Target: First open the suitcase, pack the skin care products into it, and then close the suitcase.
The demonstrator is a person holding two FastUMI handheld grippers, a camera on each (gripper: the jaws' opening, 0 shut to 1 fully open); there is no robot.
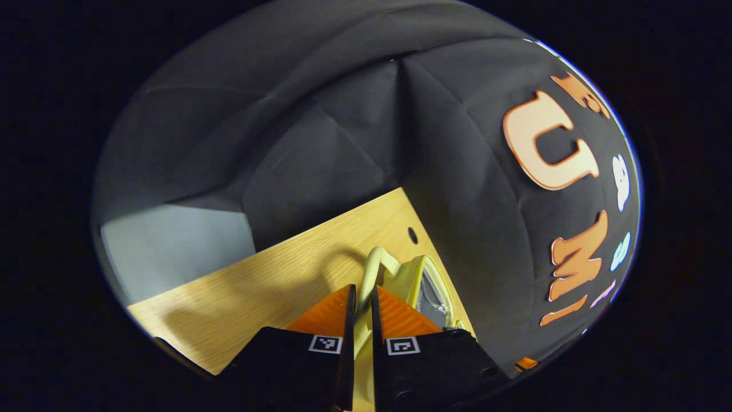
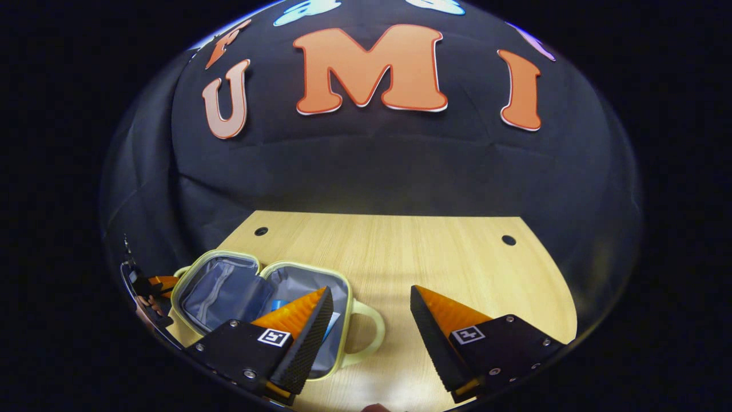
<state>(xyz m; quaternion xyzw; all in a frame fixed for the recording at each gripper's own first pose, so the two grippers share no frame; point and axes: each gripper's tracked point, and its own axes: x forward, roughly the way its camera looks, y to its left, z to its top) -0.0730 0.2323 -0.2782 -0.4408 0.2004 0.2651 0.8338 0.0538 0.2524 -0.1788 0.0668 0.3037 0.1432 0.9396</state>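
Note:
A small pale yellow suitcase point(image 2: 269, 269) lies open flat on the wooden table point(image 2: 400, 246), both halves showing grey lining. A blue and white skin care item point(image 2: 279, 304) lies in the right half, partly hidden behind a finger. My right gripper point(image 2: 370, 289) hovers open just above the table, its left finger over the right half and the right-hand handle point(image 2: 372, 329) between the fingers. My left gripper point(image 1: 360, 297) is shut on the suitcase's other handle point(image 1: 374, 266), with the yellow rim point(image 1: 437, 280) and lining just beyond. The left gripper point(image 2: 157, 284) also shows at the suitcase's far left side.
The booth's black cloth wall rises right behind the table. Small round holes point(image 2: 508, 240) mark the tabletop near its back corners. A pale floor patch point(image 1: 171, 246) lies beyond the table's edge in the left gripper view. Bare wood stretches to the right of the suitcase.

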